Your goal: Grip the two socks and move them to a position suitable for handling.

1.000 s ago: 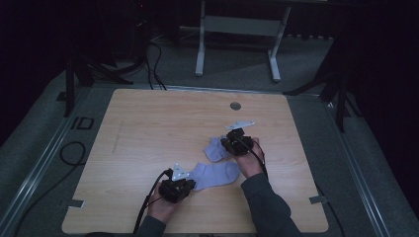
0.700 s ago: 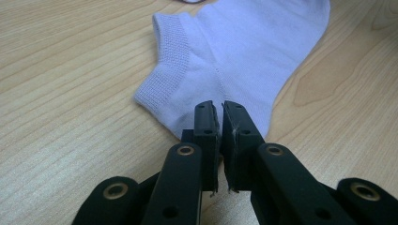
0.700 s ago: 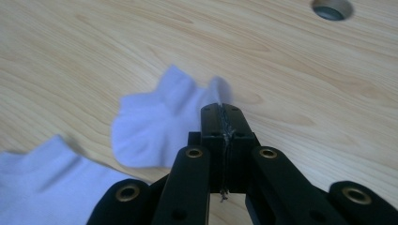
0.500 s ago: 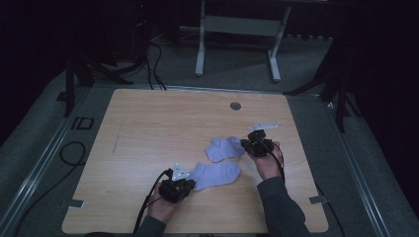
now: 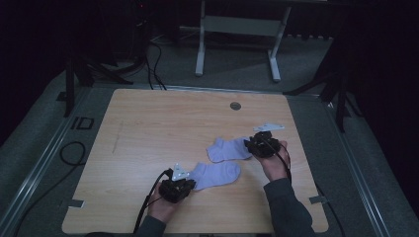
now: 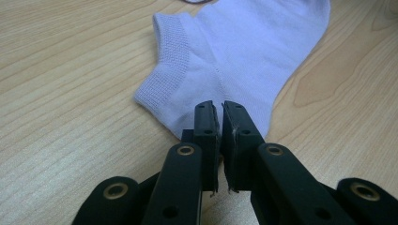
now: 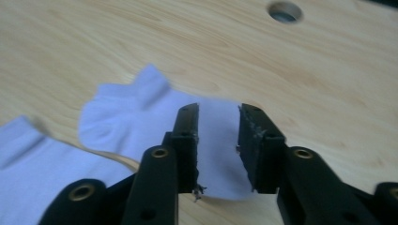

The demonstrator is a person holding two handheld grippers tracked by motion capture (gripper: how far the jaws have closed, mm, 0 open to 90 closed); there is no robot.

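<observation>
Socks, 2 of them, short and pale lilac in a soft knit, lie flat on the light wooden table (image 5: 148,148). One short lilac sock (image 5: 216,174) sits toward the person's edge of the table, its ribbed cuff end nearest the left gripper (image 5: 177,189). That gripper rests low on the wood in the person's left hand (image 5: 163,207), and in the left gripper view its 2 black jaws stand pressed nearly together over the heel edge of this sock (image 6: 234,61), pinching the cloth between the pads.

A second short lilac sock (image 5: 228,149) lies farther up the table and to the right, well clear of the first in the high view, though the 2 come close at their near corners. The right gripper (image 5: 262,145) is at this sock's right end, held in the person's right hand (image 5: 274,165), whose dark sleeve (image 5: 289,210) comes in from the bottom edge. In the right gripper view its jaws have just been opening and now stand apart, with the toe end of the second sock (image 7: 141,117) lying on the table between and below them; the pads do not press on it.

A round grommet hole (image 5: 235,105) sits in the tabletop beyond both socks.
</observation>
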